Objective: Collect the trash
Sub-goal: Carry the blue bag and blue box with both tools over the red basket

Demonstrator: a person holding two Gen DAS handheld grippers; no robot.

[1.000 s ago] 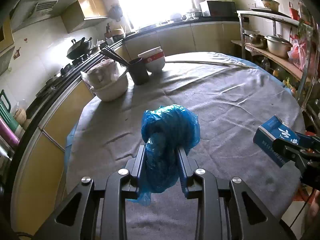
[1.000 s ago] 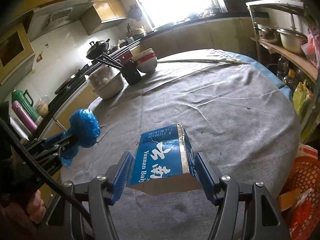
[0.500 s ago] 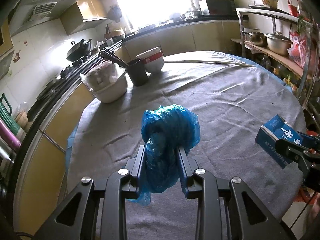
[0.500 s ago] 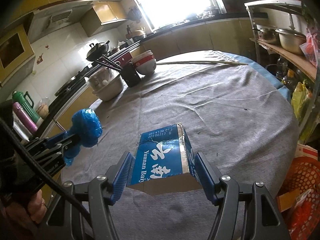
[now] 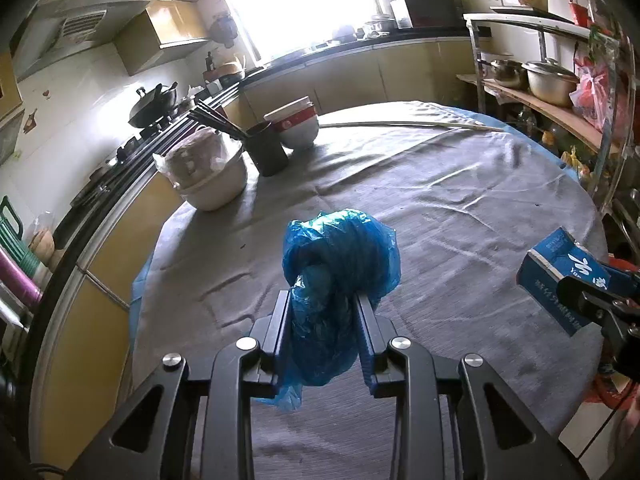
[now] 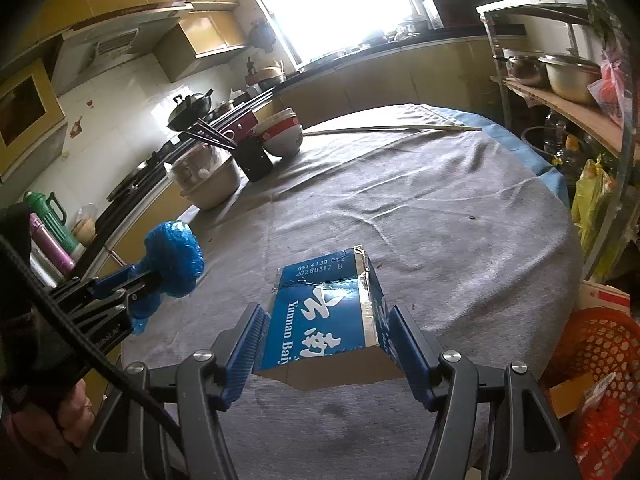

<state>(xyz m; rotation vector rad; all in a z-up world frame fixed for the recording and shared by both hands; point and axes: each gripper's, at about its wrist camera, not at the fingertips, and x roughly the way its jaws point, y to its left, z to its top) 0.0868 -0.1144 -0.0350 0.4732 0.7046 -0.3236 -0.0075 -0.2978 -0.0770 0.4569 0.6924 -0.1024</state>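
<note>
Spanning both views: round table under grey cloth (image 6: 420, 208), near half bare. Blue printed cardboard box (image 6: 332, 312) clamped mid-width in right gripper (image 6: 326, 344), raised off cloth. Crumpled blue plastic bag (image 5: 336, 276) squeezed in narrow-set left gripper (image 5: 324, 332). Likely carrying both to orange mesh basket (image 6: 600, 360) beside table.

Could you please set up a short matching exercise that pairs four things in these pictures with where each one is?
Things:
1. blue bag
2. blue carton
3. black cup
4. orange basket

Places:
A. beside the table, lower right
B. in the left hand-held gripper
C. on the table, holding chopsticks
D. in the right hand-held gripper

Pairs: 1-B, 2-D, 3-C, 4-A
</note>
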